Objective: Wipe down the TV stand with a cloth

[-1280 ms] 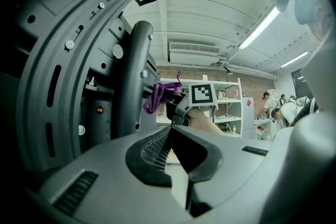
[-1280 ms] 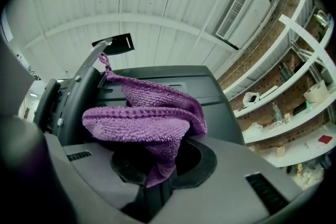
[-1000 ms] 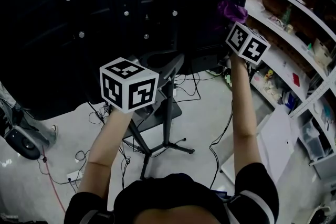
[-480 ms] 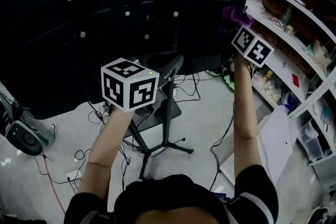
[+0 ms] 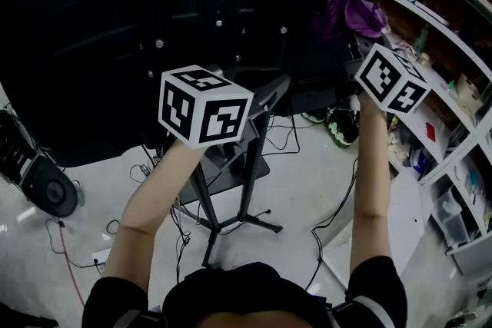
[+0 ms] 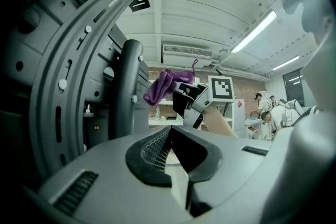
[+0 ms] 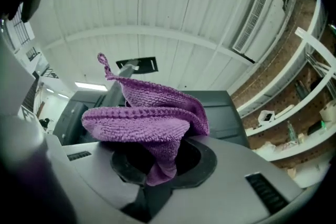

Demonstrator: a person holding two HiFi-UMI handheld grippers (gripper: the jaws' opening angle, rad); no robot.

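Our left gripper [image 6: 177,157] is squeezed closed on nothing, right beside the TV stand [image 5: 250,188]. Its post runs straight up and down between our hands. On the right, the right gripper [image 7: 160,168] pinches the purple cloth [image 7: 144,118] up high, so we'd probably wipe leftward and down.

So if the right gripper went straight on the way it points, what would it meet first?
Likely the dark grey television back panel, touched first by the purple knitted cloth that the right gripper holds; depth is unclear.
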